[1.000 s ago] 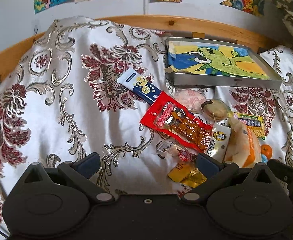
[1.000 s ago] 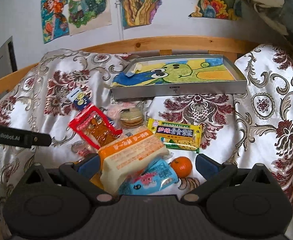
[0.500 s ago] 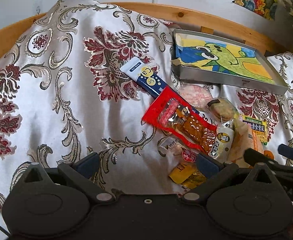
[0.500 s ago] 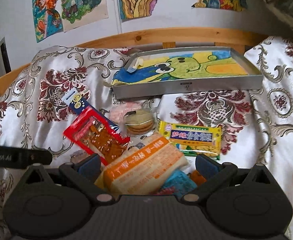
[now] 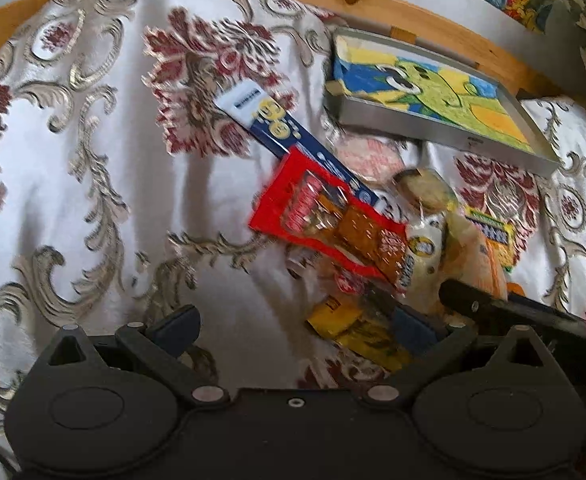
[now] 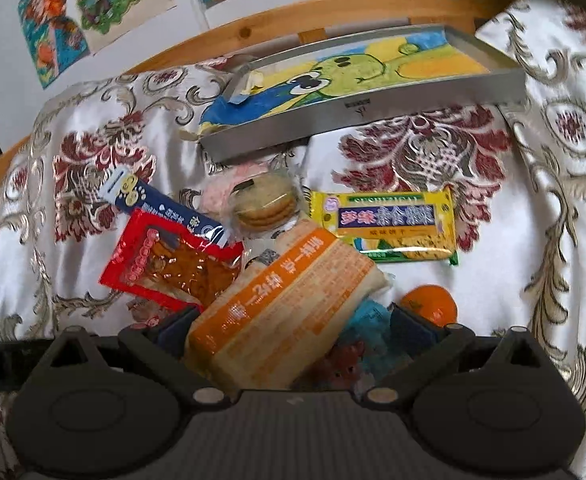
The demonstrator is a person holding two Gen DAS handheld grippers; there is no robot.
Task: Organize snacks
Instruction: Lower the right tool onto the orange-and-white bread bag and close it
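While the snacks lie heaped on the patterned bedspread (image 6: 533,208), the orange-and-white packet (image 6: 281,312) sits on top of the pile, between the wide-spread fingers of the right claw (image 6: 293,326), which grips nothing yet. Under its far edge show a blue wrapper (image 6: 367,320) and a small orange fruit (image 6: 429,304) just beside the right finger. Beyond lie the yellow bar (image 6: 389,220), a clear pack of round biscuits (image 6: 265,204), and the red pouch (image 6: 173,264) overlapping a blue-and-white stick pack (image 6: 149,200). The metal tray (image 6: 365,116), with a cartoon drawing as its liner, rests at the far side against the wooden bed rail (image 6: 253,28).

The left claw (image 5: 293,324) is also wide and empty, over bare bedspread beside a yellow wrapper (image 5: 349,320).

Taking the top packet looks like the step in hand. It would go best squeezed across its narrow width, low enough to catch the body but clear of the blue wrapper and fruit beneath, then lifted straight up before carrying to the tray, since the soft bedding gives underneath.
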